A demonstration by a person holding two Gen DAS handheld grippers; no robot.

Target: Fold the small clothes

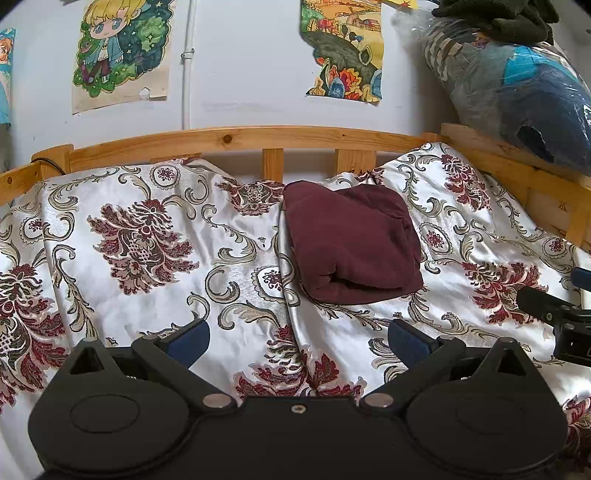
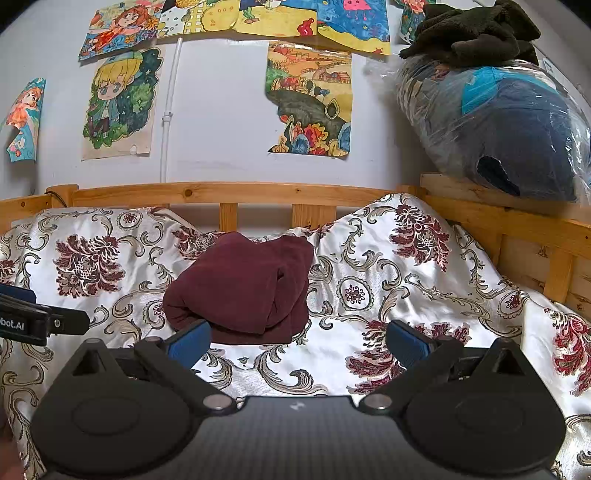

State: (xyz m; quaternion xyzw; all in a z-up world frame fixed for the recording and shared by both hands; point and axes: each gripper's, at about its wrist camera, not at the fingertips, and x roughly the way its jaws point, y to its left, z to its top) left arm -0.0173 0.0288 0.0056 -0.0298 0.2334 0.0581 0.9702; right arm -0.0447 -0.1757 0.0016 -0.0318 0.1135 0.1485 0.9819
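Note:
A maroon garment [image 1: 351,240] lies folded into a compact bundle on the floral satin bedspread [image 1: 147,240], toward the back near the wooden rail. It also shows in the right wrist view [image 2: 243,288]. My left gripper [image 1: 297,341] is open and empty, low over the bedspread, in front of the garment and apart from it. My right gripper [image 2: 297,343] is open and empty, just in front of and right of the garment. The right gripper shows at the right edge of the left wrist view [image 1: 554,306]; the left gripper shows at the left edge of the right wrist view [image 2: 40,321].
A wooden bed rail [image 1: 236,142] runs along the back and right side. A plastic bag of dark clothes [image 2: 498,125] with a dark green fleece [image 2: 476,33] on top sits at the back right. Drawings [image 2: 310,103] hang on the wall.

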